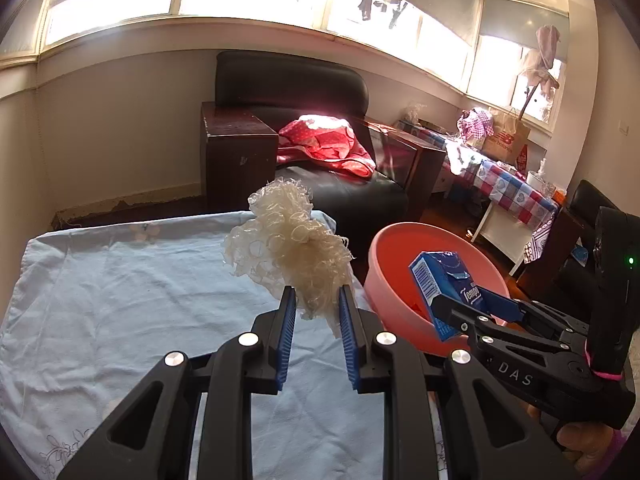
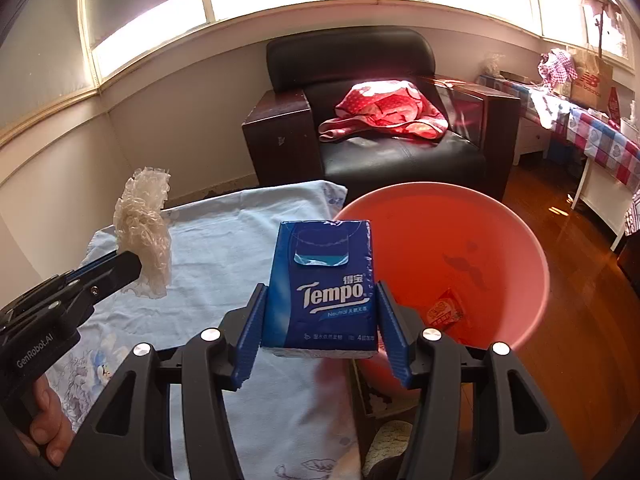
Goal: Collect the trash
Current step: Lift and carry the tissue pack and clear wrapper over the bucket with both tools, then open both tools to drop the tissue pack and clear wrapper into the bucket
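My left gripper is shut on a crumpled clear plastic wad and holds it above the light blue cloth. The wad also shows in the right wrist view, held by the left gripper. My right gripper is shut on a blue Tempo tissue pack, held at the near left rim of the pink bin. The pack and right gripper also show in the left wrist view, over the bin. A small red wrapper lies inside the bin.
A black armchair with a red cloth stands behind the table. A table with a checked cover and bags stands at the right. Wooden floor lies around the bin.
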Demonstrator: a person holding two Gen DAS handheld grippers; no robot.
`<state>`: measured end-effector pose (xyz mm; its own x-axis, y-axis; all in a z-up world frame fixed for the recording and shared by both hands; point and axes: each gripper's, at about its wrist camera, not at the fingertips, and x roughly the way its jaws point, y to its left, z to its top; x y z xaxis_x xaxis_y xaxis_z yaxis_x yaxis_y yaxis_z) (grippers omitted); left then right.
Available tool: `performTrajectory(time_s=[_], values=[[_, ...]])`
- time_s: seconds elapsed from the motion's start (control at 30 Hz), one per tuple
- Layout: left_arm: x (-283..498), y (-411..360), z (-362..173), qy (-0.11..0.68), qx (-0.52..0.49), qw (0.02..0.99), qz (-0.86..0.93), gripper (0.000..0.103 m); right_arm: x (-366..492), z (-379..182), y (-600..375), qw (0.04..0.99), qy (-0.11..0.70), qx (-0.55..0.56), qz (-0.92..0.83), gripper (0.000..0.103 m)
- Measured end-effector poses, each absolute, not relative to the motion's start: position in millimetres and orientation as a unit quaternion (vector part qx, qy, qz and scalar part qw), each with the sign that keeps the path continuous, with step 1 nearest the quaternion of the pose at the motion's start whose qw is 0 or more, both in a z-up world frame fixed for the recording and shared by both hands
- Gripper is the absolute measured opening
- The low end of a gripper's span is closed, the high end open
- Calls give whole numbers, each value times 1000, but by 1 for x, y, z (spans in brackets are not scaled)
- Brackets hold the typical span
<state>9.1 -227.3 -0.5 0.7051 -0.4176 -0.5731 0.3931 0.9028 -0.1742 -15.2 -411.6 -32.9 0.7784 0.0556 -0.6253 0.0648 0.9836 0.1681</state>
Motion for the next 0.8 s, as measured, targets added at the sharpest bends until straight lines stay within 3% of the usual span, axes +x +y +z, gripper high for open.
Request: performTrajectory(time_s=[0.6,0.8], values=[[43,-360,-28,368,-9,879,-304,24,-5,-60,-510,923,342,162,-68,54],[43,-365,-32,368,1,879,-304,42,-3,-68,-521,918,344,183,-70,55]])
